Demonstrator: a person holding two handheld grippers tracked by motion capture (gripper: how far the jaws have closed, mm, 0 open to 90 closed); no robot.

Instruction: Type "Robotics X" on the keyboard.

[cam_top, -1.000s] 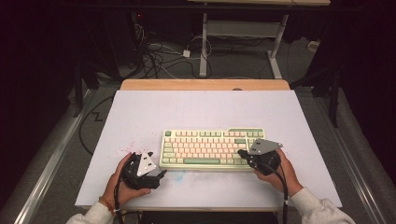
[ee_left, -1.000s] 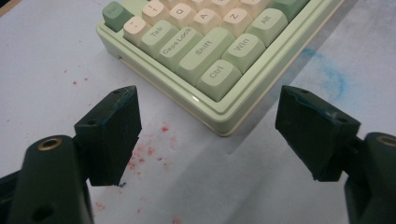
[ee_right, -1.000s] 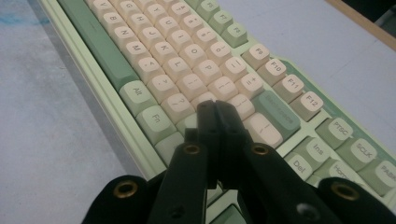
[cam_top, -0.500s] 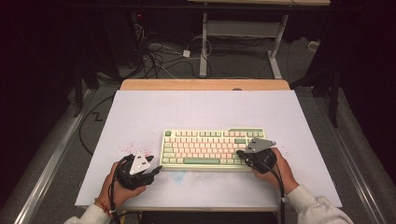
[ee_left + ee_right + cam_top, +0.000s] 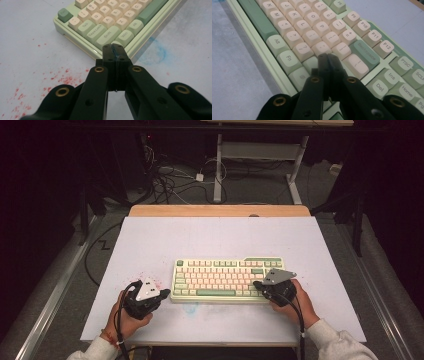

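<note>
One keyboard [image 5: 227, 280] lies flat on the white worktop [image 5: 220, 237], slightly toward the near edge and right of centre, with its long side parallel to that edge. Two claws are in use, one per hand.

Left claw [image 5: 162, 293]: held in the left hand [image 5: 131, 312] just beside the keyboard's near-left corner. In the left gripper view the left claw [image 5: 113, 47] has its two jaws pressed together with nothing between them; they have just been closing. The tips sit at the near-left corner key, next to Win and below Shift; whether they touch it cannot be told.

Right claw [image 5: 257, 284]: held in the right hand [image 5: 295, 302] at the keyboard's right end. In the right gripper view the right claw [image 5: 327, 57] also has both jaws pressed together, empty. The tips are over the keys of the right-hand block, near the key below Backspace; contact cannot be confirmed.

Two grey three-cornered plates are visible from above, one on each claw. Two stains mark the worktop: one scatter of red specks [image 5: 60, 80] left of the keyboard, and one faint blue smudge [image 5: 156, 51] in front of it.
</note>
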